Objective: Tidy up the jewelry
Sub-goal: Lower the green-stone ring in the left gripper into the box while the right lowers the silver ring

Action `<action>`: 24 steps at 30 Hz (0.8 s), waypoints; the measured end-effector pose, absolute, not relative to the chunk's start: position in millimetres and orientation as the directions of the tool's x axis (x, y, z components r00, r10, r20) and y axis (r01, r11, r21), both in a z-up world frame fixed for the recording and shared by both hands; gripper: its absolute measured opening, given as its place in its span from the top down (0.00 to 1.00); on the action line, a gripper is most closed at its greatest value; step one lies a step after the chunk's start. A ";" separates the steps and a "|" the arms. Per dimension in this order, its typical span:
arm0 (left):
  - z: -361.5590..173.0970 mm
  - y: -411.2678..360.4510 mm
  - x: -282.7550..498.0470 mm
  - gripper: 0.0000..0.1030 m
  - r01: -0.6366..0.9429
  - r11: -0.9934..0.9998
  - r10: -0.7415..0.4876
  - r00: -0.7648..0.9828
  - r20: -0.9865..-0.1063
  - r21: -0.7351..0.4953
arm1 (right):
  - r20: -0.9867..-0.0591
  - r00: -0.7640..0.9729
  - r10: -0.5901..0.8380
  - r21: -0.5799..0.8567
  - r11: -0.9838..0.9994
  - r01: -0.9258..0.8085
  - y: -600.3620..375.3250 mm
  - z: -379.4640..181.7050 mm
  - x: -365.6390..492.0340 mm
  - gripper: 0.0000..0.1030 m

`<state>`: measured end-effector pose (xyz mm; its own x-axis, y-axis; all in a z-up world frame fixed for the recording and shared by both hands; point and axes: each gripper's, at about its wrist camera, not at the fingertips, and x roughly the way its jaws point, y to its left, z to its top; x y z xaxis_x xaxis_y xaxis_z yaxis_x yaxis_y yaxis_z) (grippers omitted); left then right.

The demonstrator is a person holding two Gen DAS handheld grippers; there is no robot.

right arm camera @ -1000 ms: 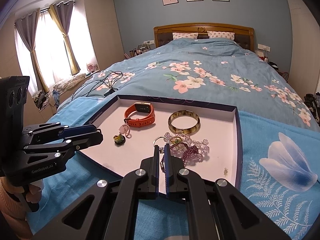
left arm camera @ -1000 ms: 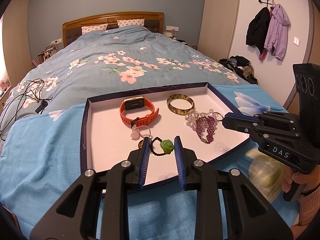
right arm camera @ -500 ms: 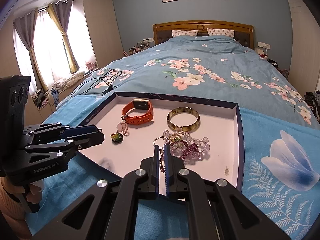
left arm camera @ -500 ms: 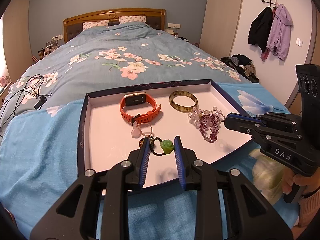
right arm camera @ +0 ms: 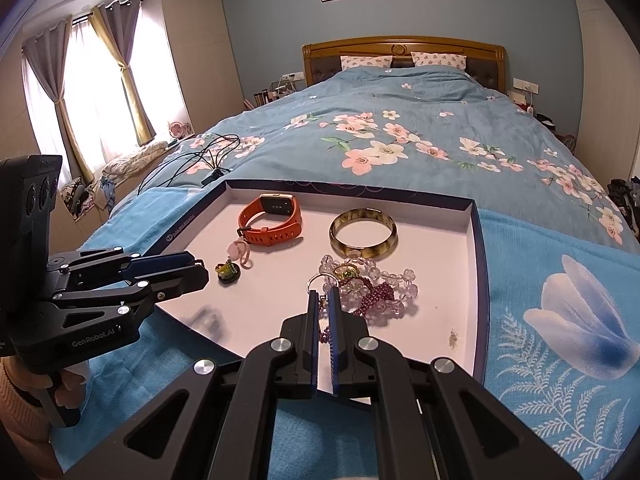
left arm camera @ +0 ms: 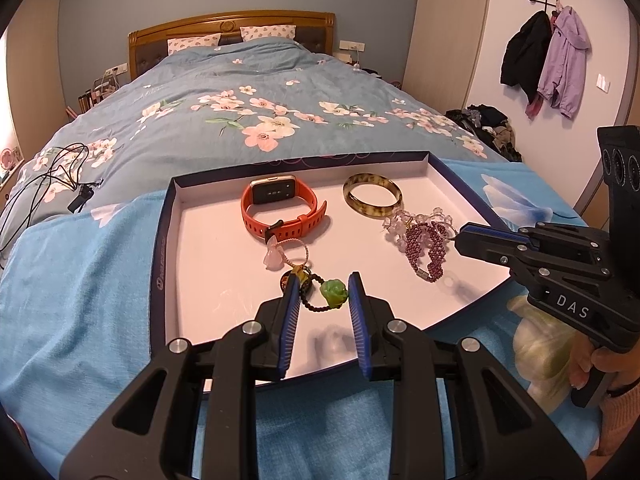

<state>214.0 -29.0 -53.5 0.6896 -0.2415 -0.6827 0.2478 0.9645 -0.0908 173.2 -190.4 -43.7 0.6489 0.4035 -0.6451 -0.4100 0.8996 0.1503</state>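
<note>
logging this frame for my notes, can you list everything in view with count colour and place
tray: 1, dark blue rim, white inside, on the bed
watch: 1, orange, tray back left
bangle: 1, mottled brown, tray back right
bead bracelets: tangled pile, purple and clear, tray right
green charm bracelet: 1, dark beads, tray front
pink charm: 1, below watch
cables: black, on bed left
jackets: black, lilac, wall hooks
left hand-held gripper: open, around green charm
right hand-held gripper: shut, at bead pile
</note>
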 end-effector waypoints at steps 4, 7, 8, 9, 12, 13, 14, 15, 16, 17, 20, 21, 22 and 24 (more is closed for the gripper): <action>-55.9 -28.2 216.1 0.76 0.244 0.966 -0.238 0.687 -0.687 -0.091 | -0.649 0.646 0.402 0.152 0.901 -0.407 -190.1 -45.4 175.2 0.97; -57.7 -28.0 217.6 0.76 0.240 0.966 -0.235 0.684 -0.690 -0.091 | -0.654 0.642 0.400 0.152 0.901 -0.406 -190.0 -47.3 175.2 0.97; -58.0 -28.1 217.6 0.76 0.240 0.967 -0.235 0.684 -0.691 -0.091 | -0.655 0.641 0.399 0.151 0.901 -0.406 -189.9 -47.4 175.6 0.97; -58.5 -28.3 218.0 0.76 0.239 0.967 -0.233 0.683 -0.692 -0.090 | -0.656 0.641 0.399 0.151 0.901 -0.406 -189.7 -47.2 175.9 0.97; -59.6 -28.7 219.1 0.76 0.236 0.968 -0.230 0.681 -0.695 -0.089 | -0.657 0.640 0.397 0.152 0.902 -0.404 -190.0 -47.5 176.3 0.97; -59.9 -28.7 219.2 0.76 0.235 0.968 -0.229 0.681 -0.695 -0.088 | -0.658 0.640 0.397 0.153 0.903 -0.402 -190.0 -47.8 176.2 0.97; -60.4 -28.8 219.6 0.76 0.234 0.968 -0.228 0.681 -0.696 -0.088 | -0.659 0.640 0.396 0.153 0.903 -0.401 -190.2 -48.0 176.4 0.97; -60.3 -28.9 219.3 0.76 0.233 0.968 -0.228 0.681 -0.696 -0.088 | -0.659 0.639 0.395 0.153 0.903 -0.401 -190.3 -48.1 176.5 0.97; -60.5 -28.8 219.5 0.76 0.233 0.969 -0.227 0.682 -0.696 -0.088 | -0.661 0.639 0.393 0.153 0.904 -0.399 -190.3 -48.2 176.9 0.97; -61.0 -28.7 219.8 0.76 0.232 0.969 -0.227 0.681 -0.696 -0.088 | -0.661 0.639 0.393 0.153 0.905 -0.397 -190.2 -48.1 177.8 0.97; -61.5 -28.6 219.9 0.76 0.232 0.969 -0.225 0.680 -0.698 -0.086 | -0.664 0.638 0.391 0.155 0.906 -0.394 -190.4 -48.6 178.3 0.97; -62.0 -28.8 220.3 0.76 0.231 0.969 -0.224 0.679 -0.700 -0.086 | -0.665 0.637 0.390 0.154 0.906 -0.394 -190.3 -48.7 178.4 0.97; -62.6 -28.9 220.6 0.76 0.230 0.969 -0.222 0.678 -0.701 -0.085 | -0.666 0.636 0.390 0.154 0.906 -0.394 -189.6 -48.8 179.0 0.97; -63.5 -29.0 220.7 0.76 0.228 0.970 -0.219 0.677 -0.703 -0.083 | -0.669 0.634 0.387 0.152 0.907 -0.393 -188.5 -49.2 180.0 0.97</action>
